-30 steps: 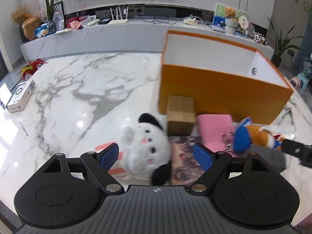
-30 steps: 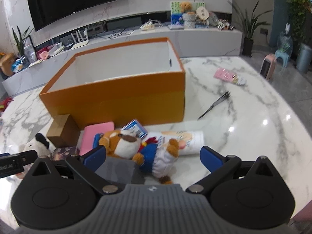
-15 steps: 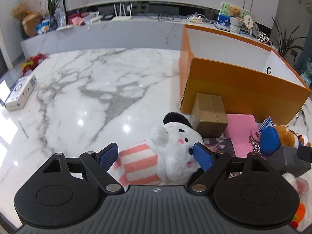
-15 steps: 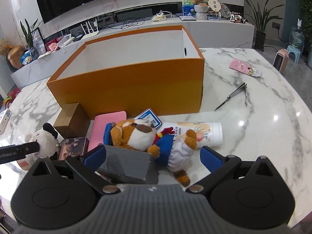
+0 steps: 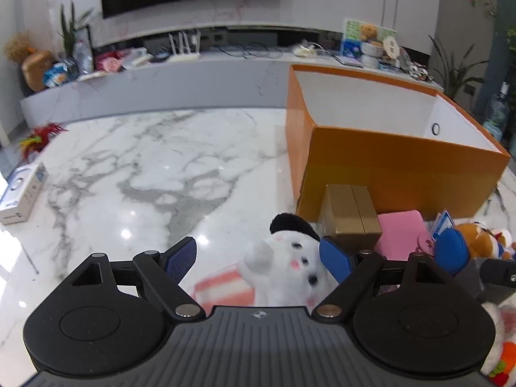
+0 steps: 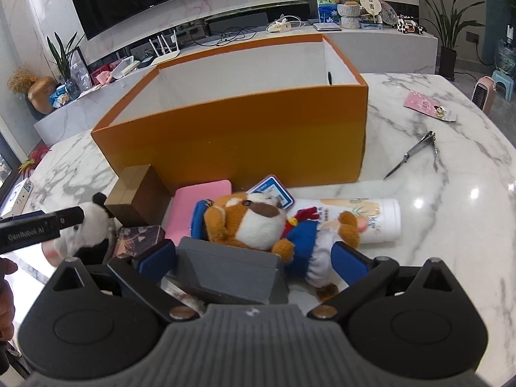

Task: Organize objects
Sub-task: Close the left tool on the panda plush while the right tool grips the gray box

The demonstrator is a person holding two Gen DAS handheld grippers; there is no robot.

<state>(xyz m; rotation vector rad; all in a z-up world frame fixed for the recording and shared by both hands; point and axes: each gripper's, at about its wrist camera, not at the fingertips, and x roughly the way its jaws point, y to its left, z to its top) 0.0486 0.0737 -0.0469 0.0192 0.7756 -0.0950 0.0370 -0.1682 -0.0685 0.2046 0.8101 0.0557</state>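
An open orange box (image 5: 396,164) (image 6: 238,138) stands on the marble table. In front of it lie a white panda plush (image 5: 290,267) (image 6: 93,222) in a striped outfit, a brown carton (image 5: 350,213) (image 6: 135,193), a pink pad (image 5: 401,232) (image 6: 200,206), a brown dog plush (image 6: 258,222) (image 5: 480,238), a grey box (image 6: 232,271) and a white tube (image 6: 371,219). My left gripper (image 5: 258,258) is open, its fingers either side of the panda. My right gripper (image 6: 251,261) is open around the grey box and the dog.
A dark patterned box (image 6: 138,238) and a blue card (image 6: 274,193) lie among the toys. Scissors (image 6: 416,151) and a pink packet (image 6: 429,106) lie right of the orange box. A white carton (image 5: 22,193) sits at the table's left edge.
My left gripper has moved left and lower around the panda, which now shows its striped body. My right gripper has moved forward and down over the grey box and dog.
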